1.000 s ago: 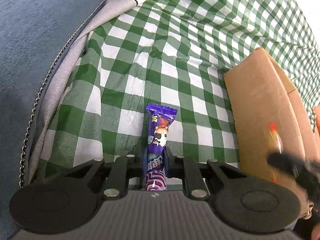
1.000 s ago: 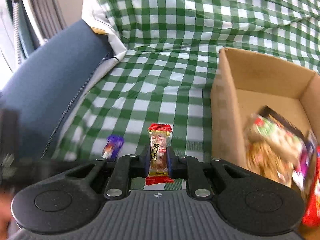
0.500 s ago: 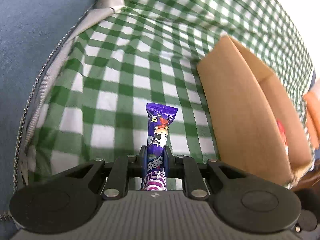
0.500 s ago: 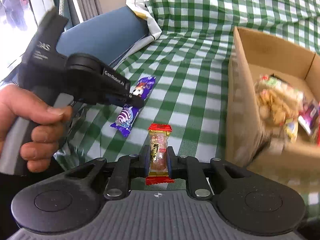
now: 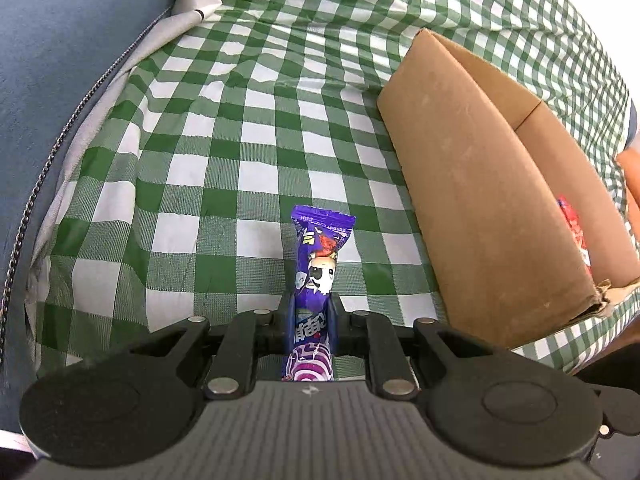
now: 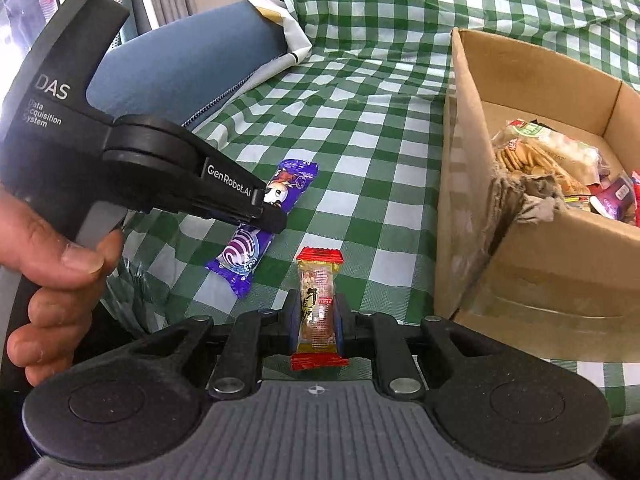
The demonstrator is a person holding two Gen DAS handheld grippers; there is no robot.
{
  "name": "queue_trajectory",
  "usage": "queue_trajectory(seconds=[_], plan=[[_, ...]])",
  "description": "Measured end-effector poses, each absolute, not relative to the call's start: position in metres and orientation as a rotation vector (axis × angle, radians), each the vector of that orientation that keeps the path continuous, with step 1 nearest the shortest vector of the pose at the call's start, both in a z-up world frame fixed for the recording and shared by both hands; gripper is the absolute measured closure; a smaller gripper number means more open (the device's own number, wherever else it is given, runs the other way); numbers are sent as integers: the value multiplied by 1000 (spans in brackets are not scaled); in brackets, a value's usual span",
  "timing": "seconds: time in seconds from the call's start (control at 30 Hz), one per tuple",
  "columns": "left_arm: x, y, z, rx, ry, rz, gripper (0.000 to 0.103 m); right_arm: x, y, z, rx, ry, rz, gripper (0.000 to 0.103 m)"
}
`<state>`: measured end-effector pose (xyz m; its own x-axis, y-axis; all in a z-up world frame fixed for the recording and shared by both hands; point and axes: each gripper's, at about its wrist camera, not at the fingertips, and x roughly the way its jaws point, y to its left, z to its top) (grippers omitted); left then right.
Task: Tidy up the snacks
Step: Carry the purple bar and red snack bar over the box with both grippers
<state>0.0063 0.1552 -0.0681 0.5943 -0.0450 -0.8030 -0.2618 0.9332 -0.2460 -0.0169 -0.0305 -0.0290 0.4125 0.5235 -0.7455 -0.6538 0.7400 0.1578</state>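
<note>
Beside cardboard box [image 6: 540,264] wall, open checked cloth [image 5: 240,152], both grippers loaded

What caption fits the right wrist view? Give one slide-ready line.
Right gripper holds a red-ended snack bar beside the cardboard box while the left gripper grips a purple candy.

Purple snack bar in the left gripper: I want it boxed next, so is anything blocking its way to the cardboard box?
Only the cardboard box near wall, which the purple snack bar, clamped in the left gripper, must clear. No other obstacle shows.
</note>
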Motion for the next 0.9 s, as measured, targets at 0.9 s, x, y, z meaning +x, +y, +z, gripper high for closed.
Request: queue_trajectory(seconds=[0.9], plan=[[-27,147,-24,-384,626,130,86,-13,-104,41,-3,521,755,85]])
